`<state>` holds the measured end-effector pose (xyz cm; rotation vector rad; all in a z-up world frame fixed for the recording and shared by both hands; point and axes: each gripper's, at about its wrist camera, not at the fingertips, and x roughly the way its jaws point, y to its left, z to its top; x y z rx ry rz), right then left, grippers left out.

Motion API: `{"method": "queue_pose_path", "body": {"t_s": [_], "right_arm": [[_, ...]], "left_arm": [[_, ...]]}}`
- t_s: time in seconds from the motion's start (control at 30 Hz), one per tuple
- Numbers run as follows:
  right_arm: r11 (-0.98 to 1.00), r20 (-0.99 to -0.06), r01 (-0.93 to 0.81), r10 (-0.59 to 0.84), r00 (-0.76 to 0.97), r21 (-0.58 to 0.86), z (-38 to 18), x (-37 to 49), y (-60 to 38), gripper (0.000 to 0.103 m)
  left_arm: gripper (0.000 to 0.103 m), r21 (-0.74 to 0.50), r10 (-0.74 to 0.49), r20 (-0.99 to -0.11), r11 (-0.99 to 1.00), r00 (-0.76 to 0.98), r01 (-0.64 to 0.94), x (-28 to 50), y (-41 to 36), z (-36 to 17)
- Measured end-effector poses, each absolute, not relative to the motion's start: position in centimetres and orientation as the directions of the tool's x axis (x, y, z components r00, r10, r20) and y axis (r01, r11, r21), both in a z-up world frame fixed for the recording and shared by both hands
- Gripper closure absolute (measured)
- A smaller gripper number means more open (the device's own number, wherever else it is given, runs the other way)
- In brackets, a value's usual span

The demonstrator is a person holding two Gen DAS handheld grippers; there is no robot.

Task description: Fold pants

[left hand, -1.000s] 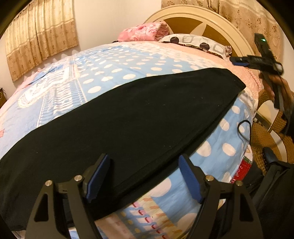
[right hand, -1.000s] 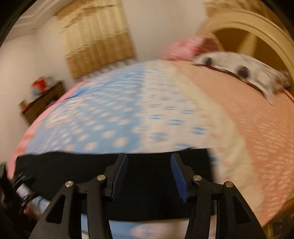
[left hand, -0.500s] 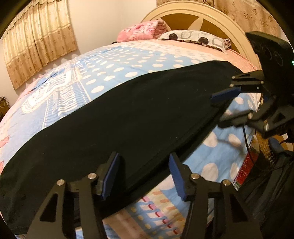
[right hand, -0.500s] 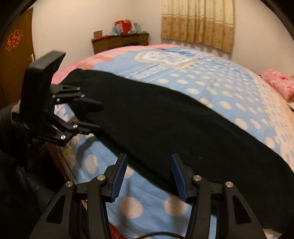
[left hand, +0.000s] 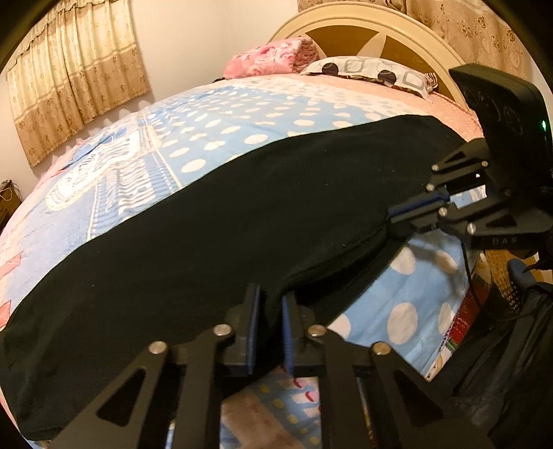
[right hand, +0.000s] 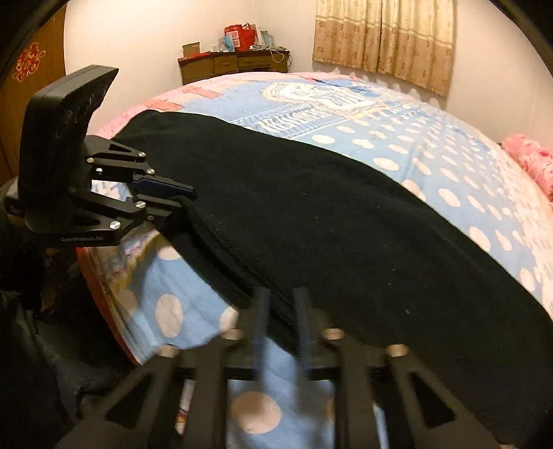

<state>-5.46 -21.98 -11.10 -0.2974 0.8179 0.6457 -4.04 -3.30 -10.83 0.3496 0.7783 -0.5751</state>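
Black pants [left hand: 242,221] lie stretched lengthwise along the near side of the bed, also seen in the right wrist view [right hand: 345,214]. My left gripper [left hand: 270,297] is closing its jaws on the pants' near edge, and a fold of black cloth is pinched between the blue pads. From the right wrist view the left gripper [right hand: 186,195] bites the same edge at the left. My right gripper [right hand: 281,298] is closing on the edge further along, with cloth between its pads. In the left wrist view the right gripper [left hand: 392,216] clamps the hem at the right.
The bed carries a blue quilt with white dots [left hand: 214,138]. Pillows [left hand: 366,70] and a cream headboard [left hand: 363,31] lie at its far end. A wooden dresser [right hand: 235,65] stands by the wall. Curtains [right hand: 383,38] hang at the window. Dark bags [left hand: 511,362] sit beside the bed.
Both grippers went from open to pinched on the pants' near edge. The right gripper swung round from facing the headboard, came down to the edge and lifted it slightly.
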Motion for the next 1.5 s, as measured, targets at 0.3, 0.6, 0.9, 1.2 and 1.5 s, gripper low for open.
{"method": "queue_pose_path", "body": {"t_s": [0.3, 0.6, 0.9, 1.2, 1.5], "right_arm": [[0.727, -0.759, -0.686, 0.461, 0.461, 0.025, -10.7, -6.5, -20.1, 0.103], [0.779, -0.708, -0.594, 0.535, 0.461, 0.202, -10.3, -6.5, -25.4, 0.103], [0.913, -0.657, -0.056, 0.332, 0.677, 0.404, -10.6, -9.2, -44.4, 0.101], [0.794, -0.547, 0.250, 0.120, 0.829, 0.554, -12.0, -12.9, -54.8, 0.034], [0.689, -0.464, 0.230, 0.174, 0.868, 0.688, -14.3, -10.0, -58.4, 0.034]], "left_arm": [[0.097, 0.079, -0.362, -0.751, 0.781, 0.552, 0.620, -4.9, -2.2, -10.6], [0.097, 0.062, -0.375, -0.737, 0.791, 0.562, 0.608, -5.0, -2.1, -9.8], [0.094, -0.007, -0.461, -0.704, 0.765, 0.540, 0.644, -4.2, -5.3, -7.4], [0.057, -0.004, -0.488, -0.720, 0.714, 0.494, 0.700, -3.4, -12.0, -8.7], [0.054, -0.057, -0.497, -0.728, 0.731, 0.473, 0.680, -1.9, -14.2, -10.1]]}}
